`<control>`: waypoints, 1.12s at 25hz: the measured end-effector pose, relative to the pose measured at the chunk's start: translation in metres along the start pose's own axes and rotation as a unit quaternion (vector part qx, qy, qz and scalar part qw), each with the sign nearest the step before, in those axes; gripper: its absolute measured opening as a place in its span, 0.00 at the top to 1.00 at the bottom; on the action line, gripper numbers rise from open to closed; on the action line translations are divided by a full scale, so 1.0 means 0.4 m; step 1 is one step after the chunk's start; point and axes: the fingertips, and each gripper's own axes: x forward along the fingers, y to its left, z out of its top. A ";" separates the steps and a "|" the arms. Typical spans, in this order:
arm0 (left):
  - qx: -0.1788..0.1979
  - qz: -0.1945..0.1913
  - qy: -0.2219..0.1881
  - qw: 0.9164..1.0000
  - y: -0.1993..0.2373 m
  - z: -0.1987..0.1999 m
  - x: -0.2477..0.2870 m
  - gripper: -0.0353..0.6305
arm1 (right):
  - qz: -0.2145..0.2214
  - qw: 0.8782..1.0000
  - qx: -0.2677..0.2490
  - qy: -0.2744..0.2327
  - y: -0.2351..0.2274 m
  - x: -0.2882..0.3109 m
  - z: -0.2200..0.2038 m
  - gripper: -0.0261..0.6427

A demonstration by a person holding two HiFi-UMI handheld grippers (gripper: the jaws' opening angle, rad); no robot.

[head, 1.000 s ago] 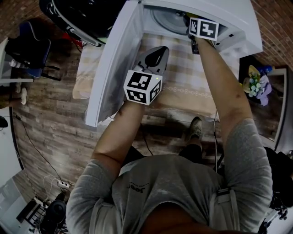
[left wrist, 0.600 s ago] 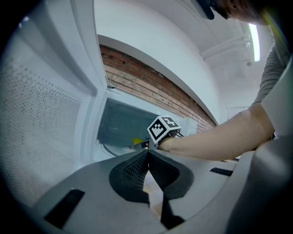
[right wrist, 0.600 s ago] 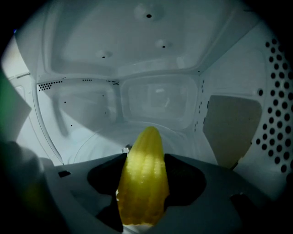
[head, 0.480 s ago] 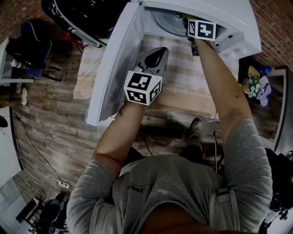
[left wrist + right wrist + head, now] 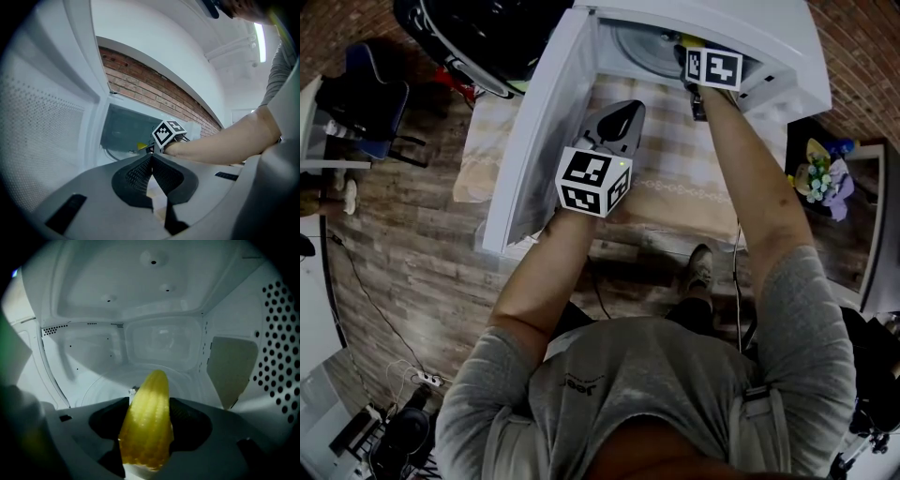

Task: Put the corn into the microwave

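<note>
The right claw (image 5: 149, 412) reached into the open microwave (image 5: 792, 42) at the top of the head view. Only its marker cube (image 5: 712, 67) and the forearm (image 5: 750, 178) behind it showed there. In the right gripper view the corn (image 5: 144, 432) stood between the two dark pads at lower centre of the frame. Its pointed tip aimed up and forward into the cavity, and its blunt end faced the camera. One pad touched each flank of the cob, so the claw held the corn. Its jaws stood wide around the cob and had just been easing a little wider, with the cob between them. The corn hung inside the cavity over the round turntable (image 5: 101, 383), whose rim curved across the floor behind and left of the cob. Whether the cob touched the turntable could not be told. The perforated side wall (image 5: 276, 333) filled the right of that frame.

The left claw (image 5: 151, 161) was empty, its jaws drawn together with the tips meeting. In the head view it hovered at centre, just beside the inner face of the swung-open door (image 5: 534, 141), over the checked cloth on the surface (image 5: 684, 169). In its own view the door filled the left, and the right claw's cube sat at the microwave's mouth near centre.
</note>
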 end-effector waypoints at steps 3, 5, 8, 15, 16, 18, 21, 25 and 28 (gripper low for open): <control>0.003 -0.001 0.001 1.000 -0.006 0.004 -0.006 0.92 | 0.001 1.000 0.002 0.002 0.002 -0.007 -0.006 0.55; 0.004 -0.001 0.001 1.000 -0.008 0.006 -0.010 0.92 | 0.002 1.000 0.003 0.003 0.005 -0.012 -0.008 0.55; 0.005 0.001 0.002 1.000 -0.008 0.009 -0.017 0.92 | 0.003 1.000 0.001 0.001 0.012 -0.021 -0.009 0.54; 0.012 0.001 0.003 1.000 -0.020 0.020 -0.038 0.92 | 0.008 1.000 0.003 0.001 0.024 -0.044 -0.019 0.53; 0.013 0.001 0.003 1.000 -0.021 0.023 -0.042 0.92 | 0.009 1.000 0.001 0.002 0.025 -0.047 -0.022 0.53; 0.015 0.002 0.003 1.000 -0.022 0.028 -0.049 0.92 | 0.013 1.000 0.000 0.003 0.028 -0.053 -0.027 0.53; 0.018 0.003 0.004 1.000 -0.023 0.034 -0.058 0.92 | 0.022 1.000 0.001 0.003 0.034 -0.060 -0.032 0.52; 0.022 0.006 0.005 1.000 -0.026 0.038 -0.071 0.92 | 0.030 1.000 0.001 0.002 0.042 -0.072 -0.038 0.51; 0.023 0.009 0.004 1.000 -0.027 0.040 -0.080 0.92 | 0.033 0.999 0.000 -0.003 0.048 -0.087 -0.039 0.50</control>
